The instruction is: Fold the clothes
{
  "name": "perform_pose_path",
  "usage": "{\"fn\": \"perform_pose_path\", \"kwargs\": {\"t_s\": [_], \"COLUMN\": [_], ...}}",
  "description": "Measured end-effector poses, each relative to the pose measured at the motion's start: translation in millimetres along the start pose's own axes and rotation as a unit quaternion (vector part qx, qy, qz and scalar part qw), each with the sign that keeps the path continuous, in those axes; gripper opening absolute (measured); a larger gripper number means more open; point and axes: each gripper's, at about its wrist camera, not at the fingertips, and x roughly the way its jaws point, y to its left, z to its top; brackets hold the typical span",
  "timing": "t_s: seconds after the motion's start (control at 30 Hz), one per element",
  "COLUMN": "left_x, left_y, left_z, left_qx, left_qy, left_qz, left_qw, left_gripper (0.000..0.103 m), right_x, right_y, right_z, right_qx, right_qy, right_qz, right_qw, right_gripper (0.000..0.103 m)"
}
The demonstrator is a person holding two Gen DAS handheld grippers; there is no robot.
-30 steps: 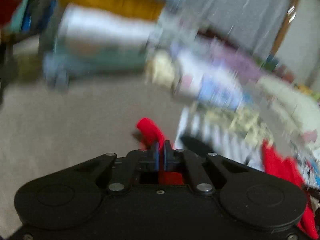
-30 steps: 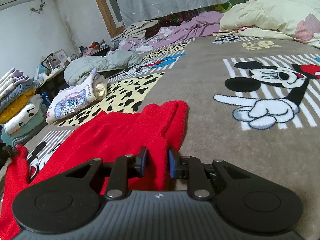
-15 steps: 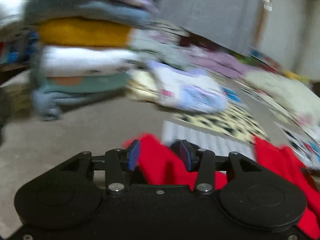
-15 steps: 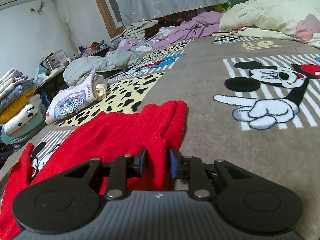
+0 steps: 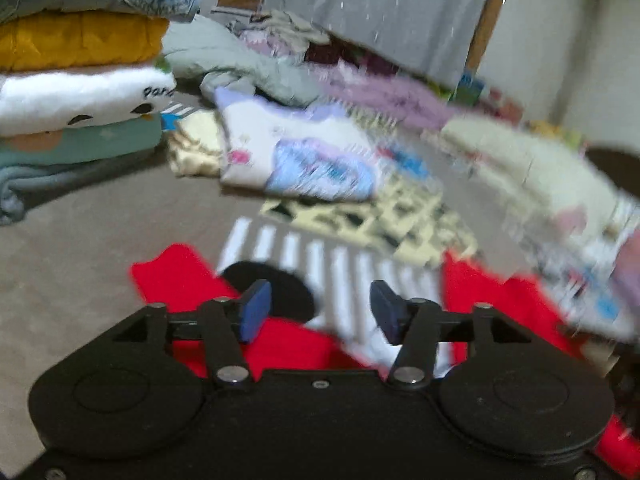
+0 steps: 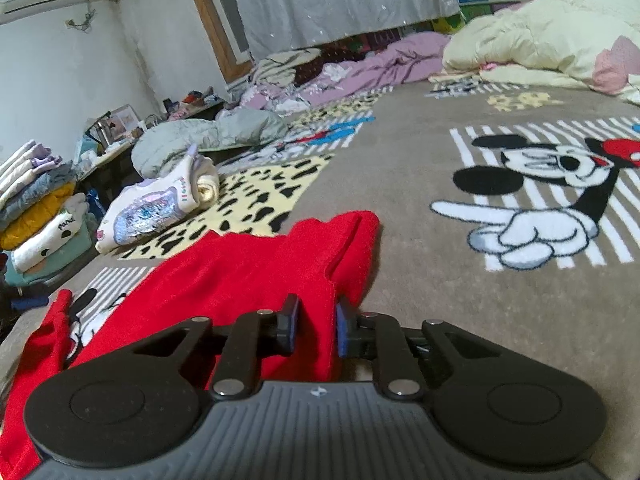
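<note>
A red garment (image 6: 248,276) lies spread on the printed brown blanket (image 6: 440,300). My right gripper (image 6: 316,326) is shut on the garment's near hem, and red cloth fills the narrow gap between its blue pads. In the blurred left wrist view, my left gripper (image 5: 322,312) is open, its fingers wide apart and holding nothing. It hovers low over a red corner of the garment (image 5: 176,272), with a striped patch of the blanket (image 5: 340,264) showing between the fingers. More red cloth lies off to the right.
A tall stack of folded clothes (image 5: 80,60) stands at the left, also seen as the stack (image 6: 40,208). A folded white and lilac garment (image 6: 160,204) lies beyond the red one. A grey-green jacket (image 6: 208,136) and a cream duvet (image 6: 540,40) lie farther back.
My left gripper has opened and let go of the red corner it pinched a second ago, and its view has swung and risen. The right gripper has stayed put, still shut on the hem.
</note>
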Motion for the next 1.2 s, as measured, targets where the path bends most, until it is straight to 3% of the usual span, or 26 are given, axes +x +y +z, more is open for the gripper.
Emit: {"fn": "perform_pose_path", "kwargs": {"t_s": [0.1,0.27,0.53,0.63,0.7,0.73,0.93,1.2], "left_x": [0,3,8,12,13,14,18,23], "left_y": [-12,-33,-44,-45,-46,-46,-50,-59], "left_z": [3,2,0,1,1,1,-1,1], "left_qx": [-0.032,-0.030,-0.044,-0.046,-0.048,-0.049,-0.048,-0.046], "left_qy": [-0.007,-0.002,0.001,0.004,0.004,0.004,0.009,0.008], "left_qz": [-0.045,-0.078,-0.099,-0.101,-0.101,-0.102,-0.105,-0.118], "left_qw": [0.9984,0.9965,0.9941,0.9938,0.9937,0.9936,0.9933,0.9919], "left_gripper": [0.072,0.085,0.086,0.086,0.086,0.086,0.086,0.086], "right_x": [-8,-18,-15,-16,-18,-20,-45,-103], "right_y": [2,9,38,50,55,54,40,8], "right_z": [0,1,-7,-9,-9,-8,1,-2], "right_qx": [-0.003,-0.018,-0.117,-0.158,-0.172,-0.165,-0.105,-0.056], "right_qy": [-0.017,-0.032,-0.008,-0.013,-0.017,-0.018,-0.043,-0.094], "right_qz": [0.008,0.001,-0.059,-0.095,-0.095,-0.088,-0.064,-0.097], "right_qw": [1.000,0.999,0.991,0.983,0.980,0.982,0.991,0.989], "right_gripper": [0.016,0.013,0.019,0.019,0.014,0.005,0.004,0.004]}}
